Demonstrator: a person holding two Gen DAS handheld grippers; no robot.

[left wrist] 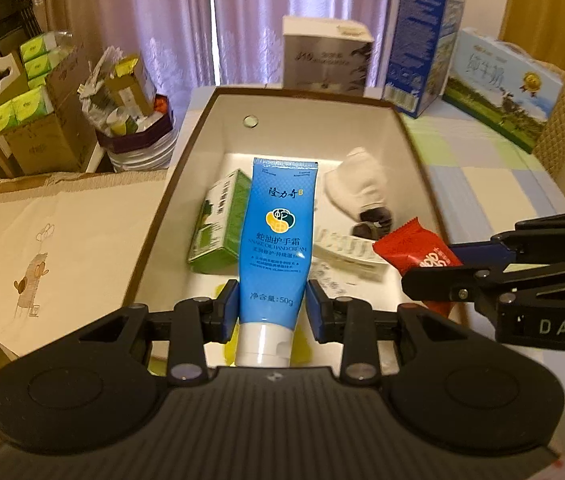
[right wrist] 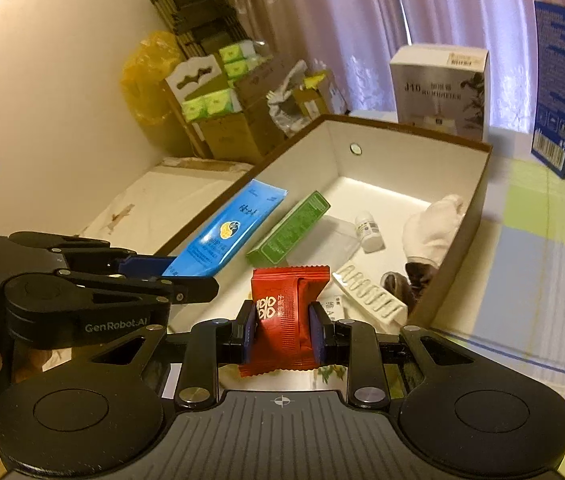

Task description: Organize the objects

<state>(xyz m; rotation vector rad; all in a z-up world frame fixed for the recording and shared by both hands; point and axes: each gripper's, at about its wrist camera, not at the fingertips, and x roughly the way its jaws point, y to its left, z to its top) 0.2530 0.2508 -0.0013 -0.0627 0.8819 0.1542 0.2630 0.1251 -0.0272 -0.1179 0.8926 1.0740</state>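
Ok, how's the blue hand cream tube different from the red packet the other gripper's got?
The hand cream tube is blue with a white cap and long; the red packet is a short, crinkled foil wrapper. The tube sits between the left gripper with a sliver of gap beside the right pad; the packet is pinched tight in the right gripper. Both are held over the near end of the open box.

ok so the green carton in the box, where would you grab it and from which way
Grip the green carton across its two long narrow sides, near the middle, coming down from above. It lies flat in the box, long and slim, with the blue tube hanging close on one side, so the top is the open approach.
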